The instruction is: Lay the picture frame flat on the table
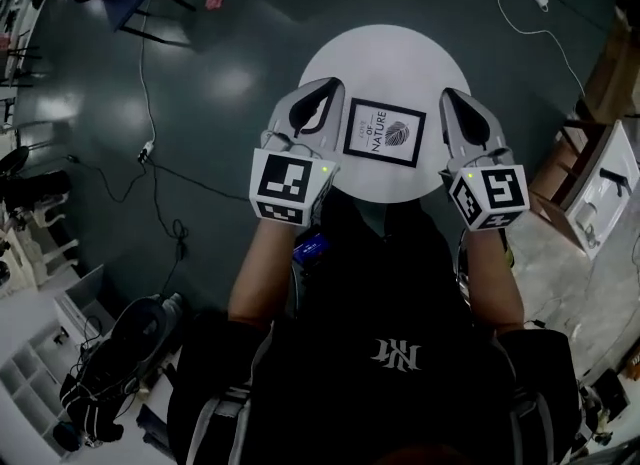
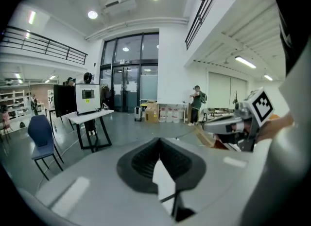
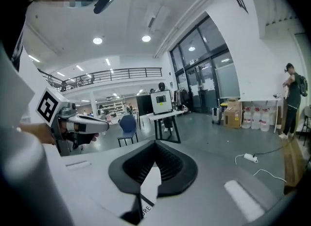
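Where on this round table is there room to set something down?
Bare: the far arc of the table beyond the picture frame, plus a narrower strip on its near side. Crowded: both flanks, where left gripper and right gripper sit beside it.

Picture frame (image 2: pixel 163 181) mostly hidden behind left hand-held gripper (image 2: pixel 158 143), table (image 1: pixel 380 43) near edge behind person (image 1: pixel 390 293)

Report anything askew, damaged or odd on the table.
Only a slight skew: the picture frame lies face up on the round white table, turned a little clockwise, between the left gripper and right gripper. No damage or spill shows.
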Demonstrator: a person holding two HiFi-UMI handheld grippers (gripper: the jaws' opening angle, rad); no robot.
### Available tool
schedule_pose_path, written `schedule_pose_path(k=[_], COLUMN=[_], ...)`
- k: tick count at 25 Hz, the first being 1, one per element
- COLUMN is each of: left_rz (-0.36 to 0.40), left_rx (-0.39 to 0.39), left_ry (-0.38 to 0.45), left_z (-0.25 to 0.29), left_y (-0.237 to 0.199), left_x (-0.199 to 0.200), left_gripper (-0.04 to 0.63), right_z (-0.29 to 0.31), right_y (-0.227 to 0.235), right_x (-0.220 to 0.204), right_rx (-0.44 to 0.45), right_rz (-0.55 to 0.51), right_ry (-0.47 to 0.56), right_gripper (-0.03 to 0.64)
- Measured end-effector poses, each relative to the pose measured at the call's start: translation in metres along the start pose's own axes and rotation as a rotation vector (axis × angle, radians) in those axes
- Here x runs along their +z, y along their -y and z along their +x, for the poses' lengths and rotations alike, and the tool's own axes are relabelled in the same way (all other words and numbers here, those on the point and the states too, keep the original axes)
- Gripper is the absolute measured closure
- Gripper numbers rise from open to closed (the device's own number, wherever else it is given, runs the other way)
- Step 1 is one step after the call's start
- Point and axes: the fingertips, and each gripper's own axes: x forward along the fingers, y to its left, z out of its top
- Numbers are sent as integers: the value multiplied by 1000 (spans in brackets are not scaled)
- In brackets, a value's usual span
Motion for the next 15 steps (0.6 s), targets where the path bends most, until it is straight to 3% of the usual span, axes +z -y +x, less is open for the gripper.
schedule_pose_path(k=[15], left_rz=[111], left_rx=[2], left_ry=[215], left_z=[-68], left_y=[22], left_x=[124], left_gripper=[594], right_z=[-61], right_y=[-40], right_x=[158], right_rx=[54], right_rz=[-119], right_ry=[288], right_gripper=[617])
